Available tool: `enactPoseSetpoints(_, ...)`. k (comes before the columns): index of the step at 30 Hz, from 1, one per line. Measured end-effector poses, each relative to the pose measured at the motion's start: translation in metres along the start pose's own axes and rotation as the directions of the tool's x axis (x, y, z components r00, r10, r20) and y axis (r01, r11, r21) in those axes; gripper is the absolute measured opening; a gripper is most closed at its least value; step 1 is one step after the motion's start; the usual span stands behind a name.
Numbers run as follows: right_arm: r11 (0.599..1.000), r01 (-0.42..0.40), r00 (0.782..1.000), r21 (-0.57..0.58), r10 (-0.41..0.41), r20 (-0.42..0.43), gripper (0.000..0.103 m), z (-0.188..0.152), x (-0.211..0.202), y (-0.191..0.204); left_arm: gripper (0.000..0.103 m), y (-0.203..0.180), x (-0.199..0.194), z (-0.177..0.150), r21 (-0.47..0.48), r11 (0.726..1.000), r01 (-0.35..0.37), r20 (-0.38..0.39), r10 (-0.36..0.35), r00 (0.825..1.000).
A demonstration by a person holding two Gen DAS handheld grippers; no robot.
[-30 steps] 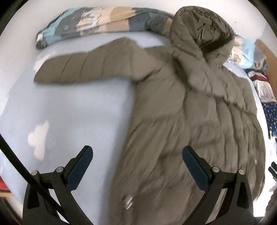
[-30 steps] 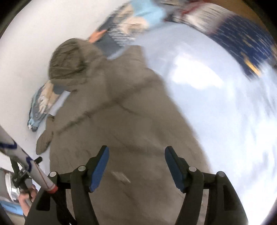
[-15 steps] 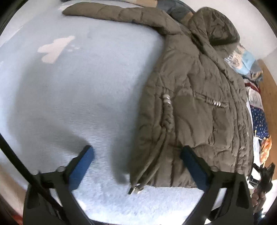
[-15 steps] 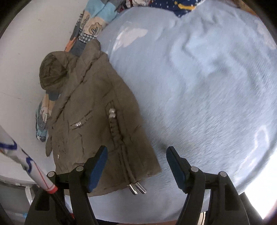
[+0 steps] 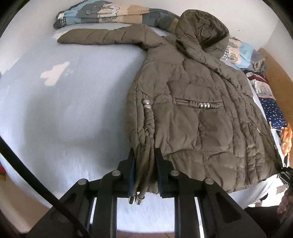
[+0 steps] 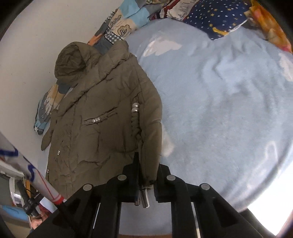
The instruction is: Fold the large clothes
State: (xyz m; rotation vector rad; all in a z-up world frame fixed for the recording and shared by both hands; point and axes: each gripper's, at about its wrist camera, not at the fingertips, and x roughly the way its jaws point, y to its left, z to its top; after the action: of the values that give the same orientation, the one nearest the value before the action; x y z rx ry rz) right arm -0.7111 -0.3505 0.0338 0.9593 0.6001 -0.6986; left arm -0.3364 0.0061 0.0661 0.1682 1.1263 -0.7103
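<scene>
Both my grippers, left (image 5: 144, 172) & right (image 6: 146, 175), pinch the olive quilted hooded jacket (image 5: 192, 109) hem corners (cords too); next: fold hem twd hood.

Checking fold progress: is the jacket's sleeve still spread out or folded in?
Spread. In the left wrist view, one sleeve of the jacket stretches straight out across the bed.

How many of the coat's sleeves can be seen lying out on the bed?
1. On the olive quilted hooded coat, one sleeve stretches sideways across the pale blue bed cover near the patterned pillow. The other sleeve may be hidden under the coat.
</scene>
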Motion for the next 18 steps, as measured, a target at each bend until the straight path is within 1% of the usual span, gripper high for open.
enactPoseSetpoints(3,1.0,0.025,1.0,0.008,-0.025,-0.003,0.011,-0.011,-0.011,-0.005,0.019,0.003,-0.009,-0.013,0.0,1.0,-0.007,-0.013,0.007,1.0)
enactPoseSetpoints(5,0.999,0.049,0.999,0.018,-0.049,-0.015,0.011,-0.014,-0.016,-0.008,0.028,0.004,-0.009,-0.015,0.011,0.999,-0.05,-0.022,0.05,0.998)
enactPoseSetpoints(6,0.998,0.058,0.998,0.024,-0.058,-0.029,0.015,-0.013,-0.017,-0.011,0.04,0.006,-0.009,-0.009,-0.001,0.997,-0.08,-0.023,0.08,0.997)
enactPoseSetpoints(7,0.996,0.083,0.996,0.041,-0.082,-0.046,0.022,-0.012,-0.016,-0.013,0.048,0.012,-0.013,-0.005,-0.022,0.994,-0.106,-0.011,0.106,0.994)
enactPoseSetpoints(8,0.99,0.128,0.991,0.05,-0.125,-0.056,0.027,-0.01,-0.017,-0.015,0.051,0.02,-0.022,0.001,-0.053,0.992,-0.113,0.023,0.115,0.993)
enactPoseSetpoints(9,0.982,0.183,0.982,0.055,-0.18,-0.052,0.044,-0.007,-0.02,-0.015,0.055,0.024,-0.028,0.005,-0.067,0.991,-0.113,0.046,0.116,0.992)
enactPoseSetpoints(10,0.976,0.21,0.978,0.057,-0.209,-0.029,0.057,-0.002,-0.026,-0.014,0.062,0.028,-0.038,0.013,-0.083,0.991,-0.107,0.084,0.114,0.99)
enactPoseSetpoints(11,0.97,0.236,0.972,0.053,-0.236,0.006,0.059,0.001,-0.033,-0.011,0.066,0.028,-0.041,0.019,-0.089,0.991,-0.096,0.098,0.105,0.99)
enactPoseSetpoints(12,0.969,0.245,0.968,0.037,-0.246,0.037,0.059,0.005,-0.039,-0.006,0.068,0.027,-0.043,0.029,-0.088,0.993,-0.074,0.107,0.083,0.991)
enactPoseSetpoints(13,0.973,0.229,0.971,0.005,-0.229,0.068,0.059,0.011,-0.044,0.004,0.068,0.024,-0.043,0.038,-0.083,0.995,-0.059,0.107,0.067,0.992)
enactPoseSetpoints(15,0.983,0.167,0.982,-0.08,-0.158,0.104,0.059,0.022,-0.047,0.034,0.068,0.015,-0.039,0.057,-0.061,0.997,-0.052,0.1,0.058,0.993)
enactPoseSetpoints(17,0.981,0.121,0.989,-0.154,-0.106,0.103,0.059,0.031,-0.041,0.065,0.068,0.004,-0.034,0.078,-0.024,0.998,-0.053,0.105,0.056,0.993)
enactPoseSetpoints(18,0.978,0.101,0.991,-0.181,-0.084,0.1,0.059,0.034,-0.037,0.078,0.071,-0.005,-0.025,0.091,-0.009,0.998,-0.061,0.104,0.062,0.993)
